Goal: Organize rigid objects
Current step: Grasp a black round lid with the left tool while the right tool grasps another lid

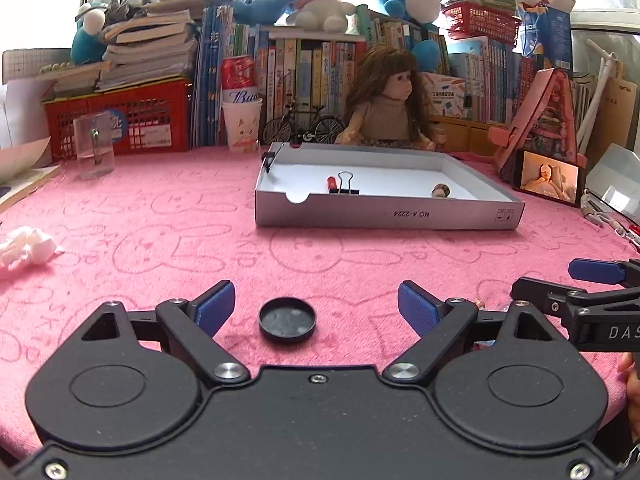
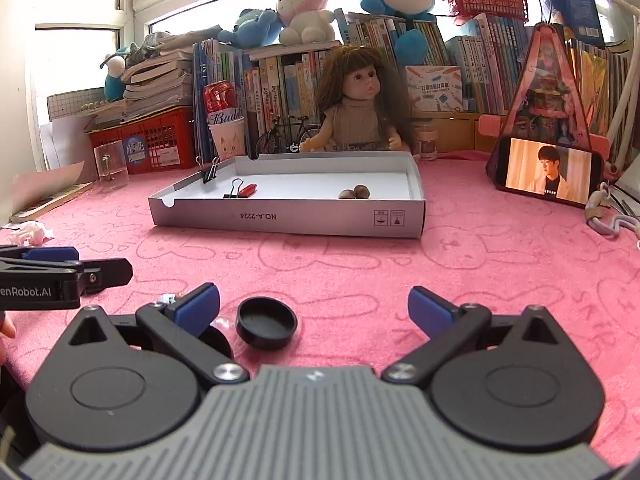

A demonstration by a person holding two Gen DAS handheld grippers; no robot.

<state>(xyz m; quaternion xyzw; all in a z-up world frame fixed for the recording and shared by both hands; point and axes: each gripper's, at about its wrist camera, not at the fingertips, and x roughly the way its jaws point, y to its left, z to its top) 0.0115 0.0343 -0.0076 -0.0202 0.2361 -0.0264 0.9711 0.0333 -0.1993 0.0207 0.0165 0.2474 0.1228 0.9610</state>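
While both grippers rest low over the pink cloth (image 1: 360, 248), the grey cardboard tray (image 1: 384, 212) sits well beyond them in front of the doll (image 1: 390, 108). Inside the tray lie a black binder clip (image 2: 234, 192) touching a small red piece (image 2: 248, 190), and toward the tray's other end two brown nuts (image 2: 354, 193) side by side. A second binder clip (image 2: 210, 172) is clamped upright on the tray's wall at the far corner. The left gripper (image 1: 316, 308) has its blue pads spread wide, holding nothing; a black round cap (image 1: 287, 320) lies flat on the cloth between them, apart from both pads. The right gripper (image 2: 314, 308) is likewise spread wide and empty, with a black round lid (image 2: 266, 322) on the cloth between its fingers, nearer the left one. To the tray's left a clear glass (image 1: 94, 144) holds something small and dark, and a paper cup (image 1: 242, 124) carries a red can (image 1: 239, 78).
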